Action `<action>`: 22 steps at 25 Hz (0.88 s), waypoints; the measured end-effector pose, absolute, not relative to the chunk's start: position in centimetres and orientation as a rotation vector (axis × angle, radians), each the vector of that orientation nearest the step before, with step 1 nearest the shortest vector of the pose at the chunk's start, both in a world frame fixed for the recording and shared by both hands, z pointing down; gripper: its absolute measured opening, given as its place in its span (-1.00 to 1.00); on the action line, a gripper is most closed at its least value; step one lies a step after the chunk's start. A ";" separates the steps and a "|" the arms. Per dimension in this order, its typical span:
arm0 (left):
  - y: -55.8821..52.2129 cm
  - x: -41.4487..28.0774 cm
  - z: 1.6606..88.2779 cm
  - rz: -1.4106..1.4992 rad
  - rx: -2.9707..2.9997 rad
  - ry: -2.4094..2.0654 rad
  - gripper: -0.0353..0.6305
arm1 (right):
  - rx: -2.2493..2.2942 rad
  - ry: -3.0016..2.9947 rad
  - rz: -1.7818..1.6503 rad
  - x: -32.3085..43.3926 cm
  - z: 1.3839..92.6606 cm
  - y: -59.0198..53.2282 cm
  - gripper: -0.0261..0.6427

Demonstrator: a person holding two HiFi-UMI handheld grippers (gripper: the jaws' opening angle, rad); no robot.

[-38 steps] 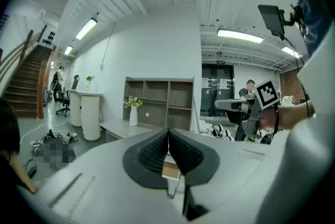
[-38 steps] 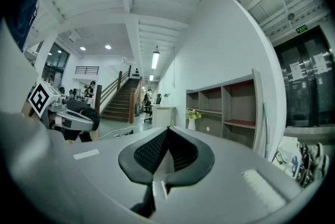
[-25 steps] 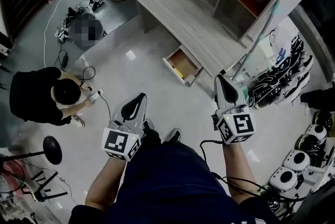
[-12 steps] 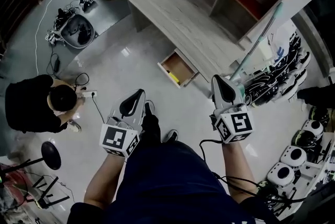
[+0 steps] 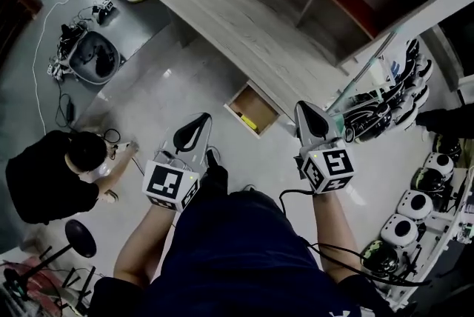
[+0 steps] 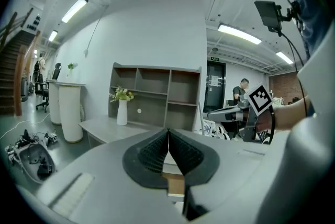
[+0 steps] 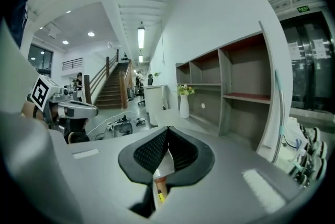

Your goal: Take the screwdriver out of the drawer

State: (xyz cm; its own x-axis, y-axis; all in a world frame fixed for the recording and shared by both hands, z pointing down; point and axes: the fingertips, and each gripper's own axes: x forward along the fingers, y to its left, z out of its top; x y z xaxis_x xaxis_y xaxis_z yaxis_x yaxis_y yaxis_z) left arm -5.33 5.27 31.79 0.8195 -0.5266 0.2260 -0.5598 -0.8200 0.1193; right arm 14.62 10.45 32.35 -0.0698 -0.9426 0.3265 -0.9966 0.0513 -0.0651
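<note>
Left gripper (image 5: 194,124) and right gripper (image 5: 309,119), both closed on nothing, flank the open drawer (image 5: 257,102). The yellow screwdriver (image 5: 249,121) lies inside, seemingly along 10-to-4 o'clock: 3 o'clock of left, 9 o'clock of right, neither plainly nearer.

"Where's the drawer?"

"Your drawer (image 5: 254,109) stands pulled open from under the front edge of the desk (image 5: 222,12); you can see pale outer walls and a brown wooden floor inside it."

"And the screwdriver?"

"Your screwdriver (image 5: 248,121) lies flat inside that drawer; it shows as a small yellow piece; it runs along the drawer's front wall, toward the corner nearer you; its tip is too small to make out."
</note>
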 end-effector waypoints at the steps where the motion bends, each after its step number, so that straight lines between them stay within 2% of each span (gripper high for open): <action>1: 4.5 -5.3 32.1 0.277 2.820 -0.831 -0.88 | 1.984 -2.106 0.426 14.5 33.0 9.7 -0.90; 10: -0.3 -5.8 36.6 0.403 2.773 -0.715 -0.88 | 1.730 -1.978 0.681 12.8 42.8 5.3 -0.77; 15: -1.5 -5.6 39.4 0.491 2.721 -0.709 -0.88 | 1.537 -1.939 0.815 11.9 49.9 4.4 -0.54; 22: -2.0 -5.4 40.9 0.529 2.624 -0.814 -0.88 | 1.216 -1.897 0.978 10.2 59.0 5.0 -0.50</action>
